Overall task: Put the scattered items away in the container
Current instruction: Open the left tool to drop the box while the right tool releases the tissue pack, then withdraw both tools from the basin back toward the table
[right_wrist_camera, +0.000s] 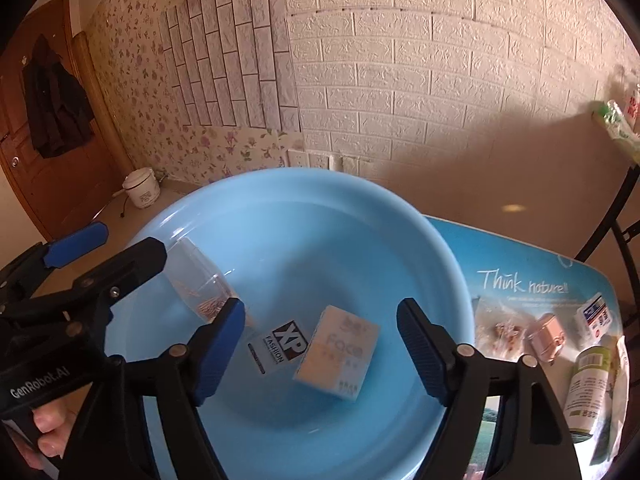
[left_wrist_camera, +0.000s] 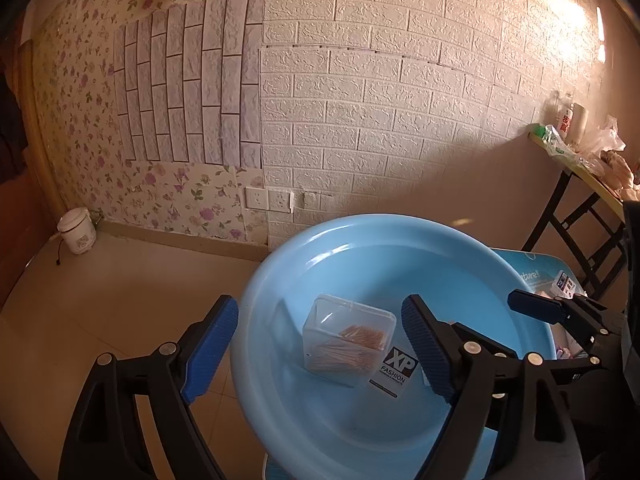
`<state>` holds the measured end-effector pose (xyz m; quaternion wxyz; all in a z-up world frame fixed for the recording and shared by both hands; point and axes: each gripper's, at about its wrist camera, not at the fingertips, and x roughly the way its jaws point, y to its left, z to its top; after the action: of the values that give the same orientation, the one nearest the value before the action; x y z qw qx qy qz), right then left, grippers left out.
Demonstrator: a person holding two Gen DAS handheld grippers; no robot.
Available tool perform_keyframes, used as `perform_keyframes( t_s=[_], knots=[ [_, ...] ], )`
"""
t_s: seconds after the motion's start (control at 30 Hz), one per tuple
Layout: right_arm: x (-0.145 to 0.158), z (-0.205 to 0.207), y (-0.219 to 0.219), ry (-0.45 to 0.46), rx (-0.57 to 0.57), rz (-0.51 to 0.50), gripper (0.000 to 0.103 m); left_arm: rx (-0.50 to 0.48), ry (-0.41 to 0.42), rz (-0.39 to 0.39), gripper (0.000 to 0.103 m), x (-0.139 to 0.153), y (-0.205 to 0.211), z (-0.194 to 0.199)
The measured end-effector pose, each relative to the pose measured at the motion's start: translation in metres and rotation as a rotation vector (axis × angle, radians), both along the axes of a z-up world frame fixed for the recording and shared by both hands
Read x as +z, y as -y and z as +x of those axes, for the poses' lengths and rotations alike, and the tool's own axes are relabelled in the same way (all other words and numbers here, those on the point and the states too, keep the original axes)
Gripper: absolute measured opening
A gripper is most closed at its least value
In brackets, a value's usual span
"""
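Observation:
A light blue plastic basin (left_wrist_camera: 280, 264) (right_wrist_camera: 424, 240) stands on a printed blue tabletop (right_wrist_camera: 520, 256). In it lie a clear plastic box of toothpicks (left_wrist_camera: 348, 334) (right_wrist_camera: 200, 280), a black-and-white XP Fashion tag (left_wrist_camera: 394, 372) (right_wrist_camera: 282, 346) and a beige tissue pack (right_wrist_camera: 338, 354), which is blurred. My left gripper (left_wrist_camera: 320, 344) is open and empty over the basin above the toothpick box. My right gripper (right_wrist_camera: 320, 348) is open and empty, above the tissue pack. In the right wrist view the left gripper's fingers (right_wrist_camera: 76, 244) show at the left.
On the tabletop right of the basin lie a green-white can (right_wrist_camera: 588, 392), a pink object (right_wrist_camera: 548, 338) and a small white box (right_wrist_camera: 596, 316). A rice cooker (left_wrist_camera: 78, 230) stands on the floor by the wall. A cluttered folding table (left_wrist_camera: 580, 168) stands at the right.

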<state>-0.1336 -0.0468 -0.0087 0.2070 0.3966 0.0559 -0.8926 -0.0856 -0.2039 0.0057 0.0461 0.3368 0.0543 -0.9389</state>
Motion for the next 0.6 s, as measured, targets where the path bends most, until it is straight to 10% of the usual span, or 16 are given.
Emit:
perform_keyframes(
  t_s=[0.6],
  knots=[
    [0.016, 0.023, -0.021, -0.053, -0.03, 0.0, 0.082, 0.016, -0.009, 0.001, 0.085, 0.009, -0.014, 0.011]
  ],
)
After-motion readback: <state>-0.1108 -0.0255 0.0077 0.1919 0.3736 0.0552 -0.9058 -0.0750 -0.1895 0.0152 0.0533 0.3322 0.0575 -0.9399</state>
